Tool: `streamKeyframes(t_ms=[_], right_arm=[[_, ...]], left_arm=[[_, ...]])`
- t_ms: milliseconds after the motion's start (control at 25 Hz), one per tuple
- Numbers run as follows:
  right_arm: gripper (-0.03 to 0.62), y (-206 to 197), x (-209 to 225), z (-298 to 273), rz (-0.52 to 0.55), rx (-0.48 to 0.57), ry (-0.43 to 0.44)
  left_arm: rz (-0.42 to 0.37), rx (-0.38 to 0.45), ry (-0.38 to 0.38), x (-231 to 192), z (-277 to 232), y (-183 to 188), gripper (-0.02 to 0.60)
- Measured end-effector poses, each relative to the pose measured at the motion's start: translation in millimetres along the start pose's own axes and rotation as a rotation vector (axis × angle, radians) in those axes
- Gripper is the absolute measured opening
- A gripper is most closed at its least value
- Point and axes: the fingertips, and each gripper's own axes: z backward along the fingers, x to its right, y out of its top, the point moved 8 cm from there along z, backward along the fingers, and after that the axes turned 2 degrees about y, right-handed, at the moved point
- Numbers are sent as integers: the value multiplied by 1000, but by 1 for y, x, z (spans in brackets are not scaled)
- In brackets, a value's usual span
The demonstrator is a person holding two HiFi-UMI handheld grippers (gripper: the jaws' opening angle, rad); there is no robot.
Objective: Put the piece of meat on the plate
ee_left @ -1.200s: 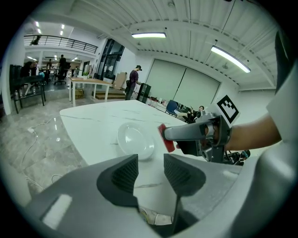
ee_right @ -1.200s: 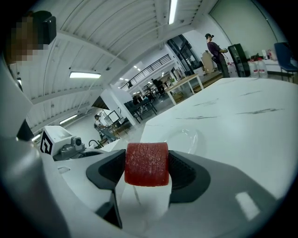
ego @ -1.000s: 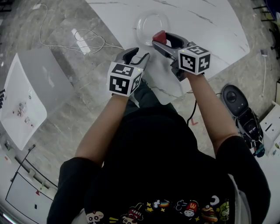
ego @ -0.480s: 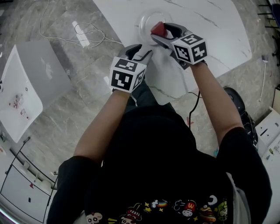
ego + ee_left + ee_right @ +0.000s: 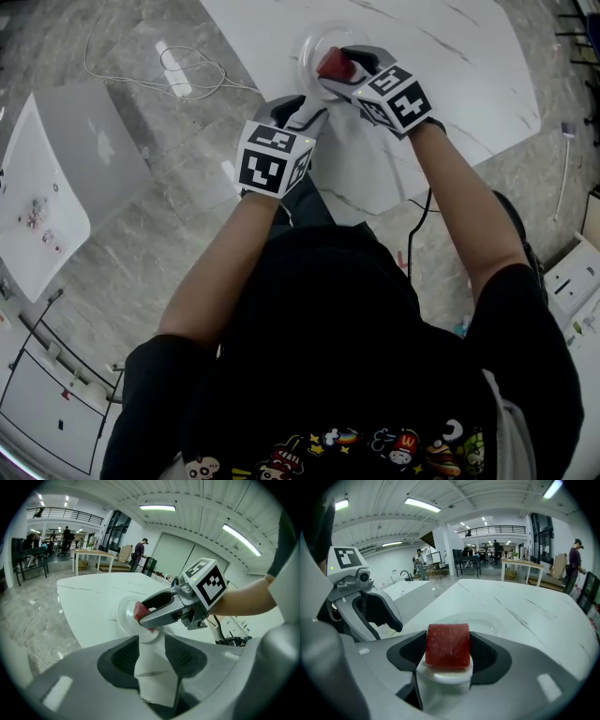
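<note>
"Over the white table (image 5: 450, 75), what has the right gripper (image 5: 328, 69) got?"

"A red, blocky piece of meat (image 5: 448, 645). It is clamped squarely between the two jaws, with the dark pads pressed on its left and right faces."

"Where does that put it relative to the plate (image 5: 304, 49)?"

"From the head view it hangs over the plate's near side. The right gripper view shows the shallow bowl of the plate lying just beyond the red block. Whether the two touch, I cannot tell."

"What about the left gripper (image 5: 300, 112)?"

"Its jaws stand wide apart with nothing held between them. Only the table's white surface and the plate's near rim show through the gap. It sits by the table's near-left edge, just near and left of the right gripper, and the two are apart."

"Which way does it point?"

"Toward the far side. Its own view looks along the jaws straight at the plate and at the other gripper's jaws closed on the red piece."

"Anything else around?"

"Grey marbled floor (image 5: 159, 253) to the left of the table. A thin white cable (image 5: 187, 67) lies looped on it, well apart from both grippers."
</note>
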Motion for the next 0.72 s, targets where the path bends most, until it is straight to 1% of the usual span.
streamKeyframes(t_ms=[120,360,720], right_arm=[[313,4,-2,-4,58,-47,2],[313,8,2,-11,124,-102,11],[313,12,5,-17,170,-139,43]], left_arm=[[3,-2,0,-1,-1,1,287],[3,-6,-3,0,-3,1,287],[4,-11,8,-1,0,0,287]])
